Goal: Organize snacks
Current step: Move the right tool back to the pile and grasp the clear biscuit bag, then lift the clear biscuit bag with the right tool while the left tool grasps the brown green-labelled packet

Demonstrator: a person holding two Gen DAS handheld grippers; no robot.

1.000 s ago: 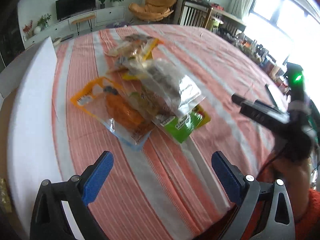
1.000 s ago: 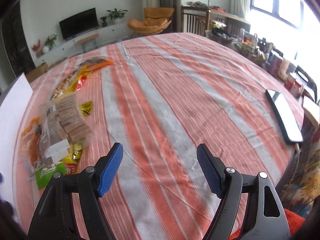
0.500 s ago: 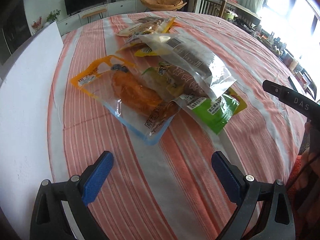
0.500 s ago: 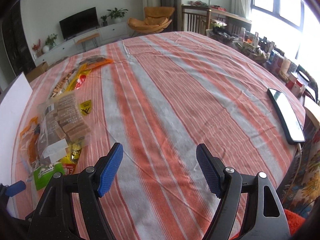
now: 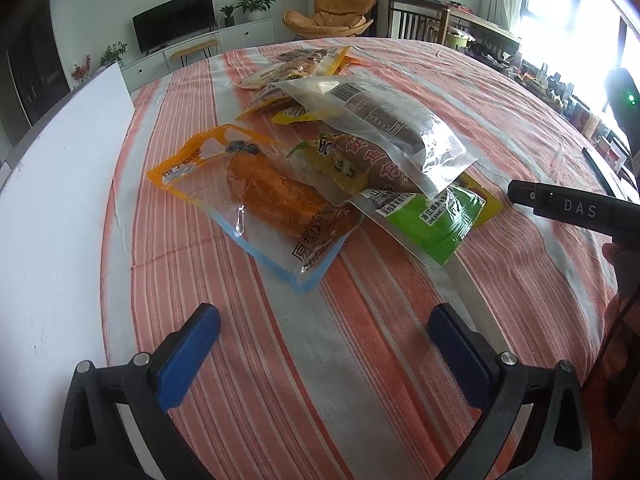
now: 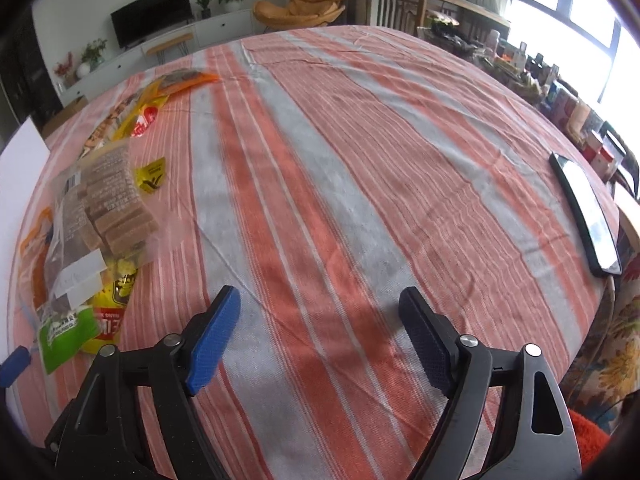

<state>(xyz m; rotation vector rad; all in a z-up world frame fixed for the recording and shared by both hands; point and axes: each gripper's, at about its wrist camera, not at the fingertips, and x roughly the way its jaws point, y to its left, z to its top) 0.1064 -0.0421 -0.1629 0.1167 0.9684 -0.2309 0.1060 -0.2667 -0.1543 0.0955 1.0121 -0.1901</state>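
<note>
Left tongs (image 5: 322, 334) spread wide, jaws just opened a little further, nothing between the blue pads (image 5: 188, 354), hovering above bare striped cloth of the table (image 5: 400, 344) just short of the snack pile. Right tongs (image 6: 318, 326) also spread, jaws just widened, empty, poised over open cloth well right of the snacks. Nearest the left tongs: one orange-rimmed clear packet (image 5: 264, 196) with an orange filling and a blue lower edge, lying flat. Overlapping its right side, one yellow-and-green packet (image 5: 432, 216); on top of that, one clear bag of brown bars (image 5: 384, 120), tilted. Behind, further yellow and orange packets (image 5: 296, 68) heaped together, count unclear, perhaps three. One white board (image 5: 52, 208) along the table's left edge, beside the pile. One dark phone (image 6: 586, 212) near the table's right edge, well apart from the snacks. From the left view, the right tool's black body marked DAS (image 5: 576, 210) at the right, beside the pile.
</note>
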